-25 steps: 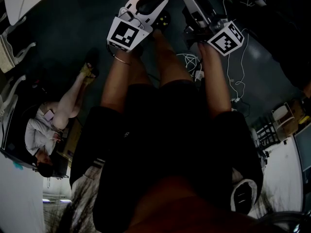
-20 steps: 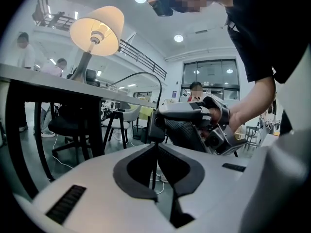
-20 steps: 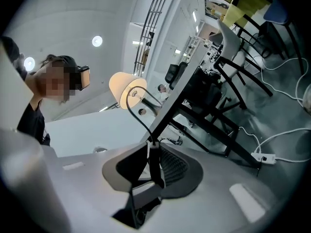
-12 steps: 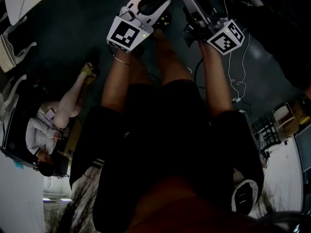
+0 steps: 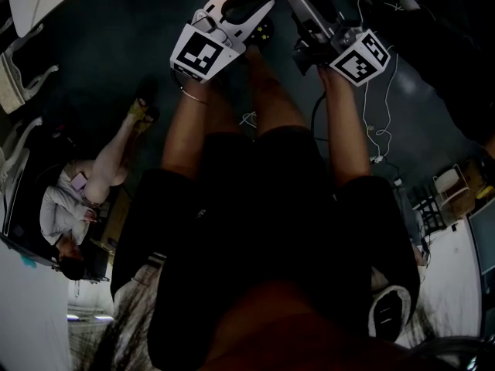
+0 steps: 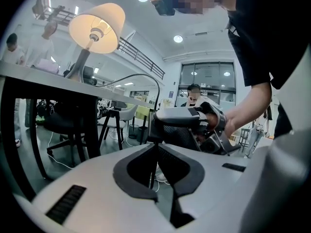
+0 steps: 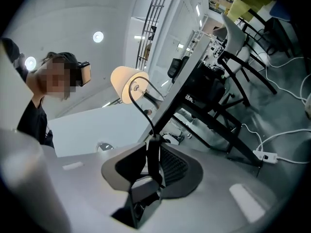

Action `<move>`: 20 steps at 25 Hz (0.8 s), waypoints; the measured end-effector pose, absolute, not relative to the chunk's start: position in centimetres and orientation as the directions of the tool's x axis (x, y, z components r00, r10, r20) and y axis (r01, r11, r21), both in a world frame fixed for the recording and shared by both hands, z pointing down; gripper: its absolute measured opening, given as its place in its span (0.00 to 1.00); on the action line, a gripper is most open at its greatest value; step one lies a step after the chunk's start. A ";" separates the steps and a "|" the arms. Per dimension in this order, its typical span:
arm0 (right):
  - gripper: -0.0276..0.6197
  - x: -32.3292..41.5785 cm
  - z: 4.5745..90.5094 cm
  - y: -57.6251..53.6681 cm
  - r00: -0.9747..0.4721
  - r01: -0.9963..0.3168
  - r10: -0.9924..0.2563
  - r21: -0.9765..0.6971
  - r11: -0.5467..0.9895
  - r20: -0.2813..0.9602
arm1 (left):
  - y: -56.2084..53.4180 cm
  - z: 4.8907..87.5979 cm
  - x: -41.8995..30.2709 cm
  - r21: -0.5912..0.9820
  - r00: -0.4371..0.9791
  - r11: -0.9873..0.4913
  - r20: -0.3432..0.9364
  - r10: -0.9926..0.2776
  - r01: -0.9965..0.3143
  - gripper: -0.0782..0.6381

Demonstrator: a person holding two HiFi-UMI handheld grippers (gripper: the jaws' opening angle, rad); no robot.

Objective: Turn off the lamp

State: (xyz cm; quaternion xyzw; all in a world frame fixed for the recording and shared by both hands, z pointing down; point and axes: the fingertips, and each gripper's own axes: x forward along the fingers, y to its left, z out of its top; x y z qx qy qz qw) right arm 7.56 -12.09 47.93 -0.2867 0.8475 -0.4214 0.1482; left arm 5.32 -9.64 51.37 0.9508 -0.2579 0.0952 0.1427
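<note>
Left gripper (image 6: 156, 152) is closed on thin black cord (image 6: 153, 165). Right gripper (image 7: 154, 147) jaws have just been opening, w/ pads touching black inline switch (image 7: 153, 164). Cream-shaded table lamp (image 6: 97, 28) is lit.

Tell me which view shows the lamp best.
The left gripper view: the lit lamp stands large and unobstructed on the table, shade and stem clear. The right gripper view shows it smaller, tilted, with the cord crossing it. The head view does not show it.
</note>
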 end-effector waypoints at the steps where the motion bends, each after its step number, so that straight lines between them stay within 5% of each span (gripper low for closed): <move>1: 0.16 7.6 48.0 -12.1 -0.790 -0.360 -0.613 -0.802 0.476 -0.010 | -9.6 51.4 5.3 0.228 0.850 -0.825 0.252 -0.463 -0.517 0.14; 20: 0.15 7.6 47.8 -12.1 -0.790 -0.345 -0.613 -0.808 0.478 -0.025 | -9.6 51.2 5.3 0.223 0.846 -0.823 0.257 -0.468 -0.523 0.14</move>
